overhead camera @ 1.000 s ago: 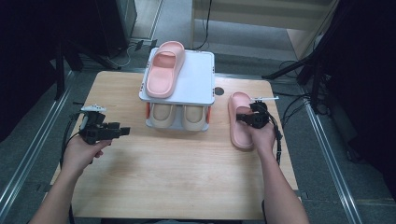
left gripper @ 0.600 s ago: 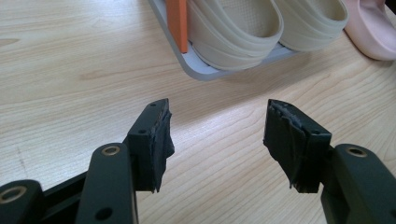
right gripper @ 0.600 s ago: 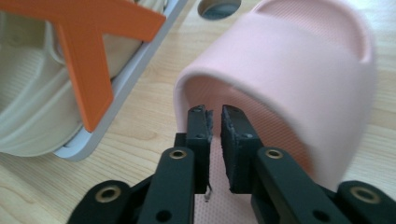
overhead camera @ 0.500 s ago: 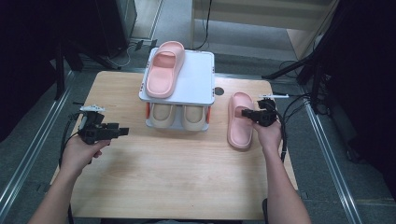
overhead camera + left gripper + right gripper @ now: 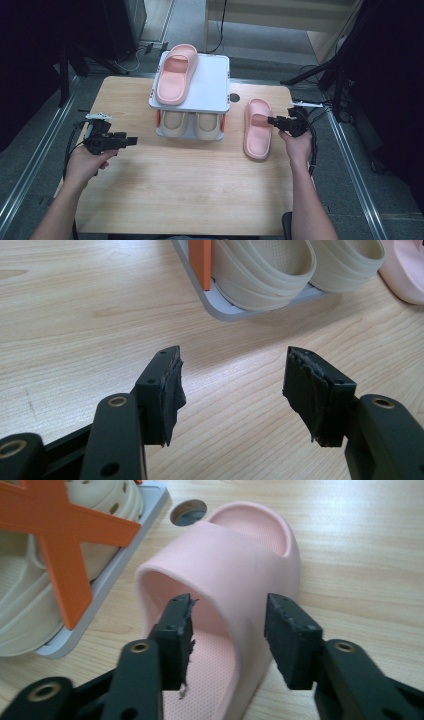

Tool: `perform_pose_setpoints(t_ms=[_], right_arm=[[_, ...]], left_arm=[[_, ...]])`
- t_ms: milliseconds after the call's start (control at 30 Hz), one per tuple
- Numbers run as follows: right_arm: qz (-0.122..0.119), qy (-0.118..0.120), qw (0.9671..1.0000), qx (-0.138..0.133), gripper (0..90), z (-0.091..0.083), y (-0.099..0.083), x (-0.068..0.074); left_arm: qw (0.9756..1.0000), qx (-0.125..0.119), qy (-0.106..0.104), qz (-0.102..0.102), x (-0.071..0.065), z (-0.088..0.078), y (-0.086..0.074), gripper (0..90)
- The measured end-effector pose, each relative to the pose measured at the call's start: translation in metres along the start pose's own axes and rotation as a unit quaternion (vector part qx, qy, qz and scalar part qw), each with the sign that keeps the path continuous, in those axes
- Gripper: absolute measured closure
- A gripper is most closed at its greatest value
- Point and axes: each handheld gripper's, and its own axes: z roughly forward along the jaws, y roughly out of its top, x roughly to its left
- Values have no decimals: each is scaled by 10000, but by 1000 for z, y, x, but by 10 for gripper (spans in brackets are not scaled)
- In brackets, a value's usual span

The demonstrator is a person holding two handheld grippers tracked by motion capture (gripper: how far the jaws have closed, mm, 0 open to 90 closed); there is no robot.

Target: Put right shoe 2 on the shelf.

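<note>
Right gripper (image 5: 272, 120) at the right side of the wooden table (image 5: 175, 200), jaws just been opening and now spread wide, straddling the strap edge of the pink slipper (image 5: 257, 129) without pressing on it. In the right gripper view (image 5: 227, 640), one jaw inside the strap arch above the dotted footbed, the other outside the strap wall, a gap visible between the outer pad and the pink wall; whether the inner pad touches the strap cannot be told. Beyond the jaw tips, the slipper's strap and rounded end lying flat on the wood, with a round hole in the table (image 5: 189, 511) just past it. To the left of the jaws there, the grey rack (image 5: 107, 580) with its orange cross brace (image 5: 60, 535) and a beige perforated shoe (image 5: 20, 595) on the lower shelf, close beside the slipper but apart from it. Left gripper (image 5: 131, 141) held low over the table's left part, well away from the slipper, jaws open and empty. In the left gripper view (image 5: 232, 385), bare wood between the pads; ahead of the tips, the rack's lower shelf with two beige shoes (image 5: 265, 270) and an orange post (image 5: 202, 262), and a sliver of the pink slipper far off to the right of the jaws. On the rack's top shelf, a second pink slipper (image 5: 176, 74).
</note>
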Motion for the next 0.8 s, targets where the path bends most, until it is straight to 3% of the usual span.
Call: perform_pose_setpoints(t_ms=[200,267,500,633,800], right_arm=[[15,-23,9997,251,499,17,-5,-3],[-5,-101,9993,363,500,29,-7,-3],[91,-370,9981,491,531,43,-13,-10],[321,-275,9982,417,566,43,-14,-15],[161,-450,9982,376,647,41,-14,-12]], left_arm=[[10000,52,-18,-12,0,3,0,404],[10000,59,-11,1,0,3,-1,404],[9999,102,-3,-7,1,5,-2,404],[9999,123,-17,-18,2,5,-1,404],[9999,130,-14,-30,1,7,-2,404]])
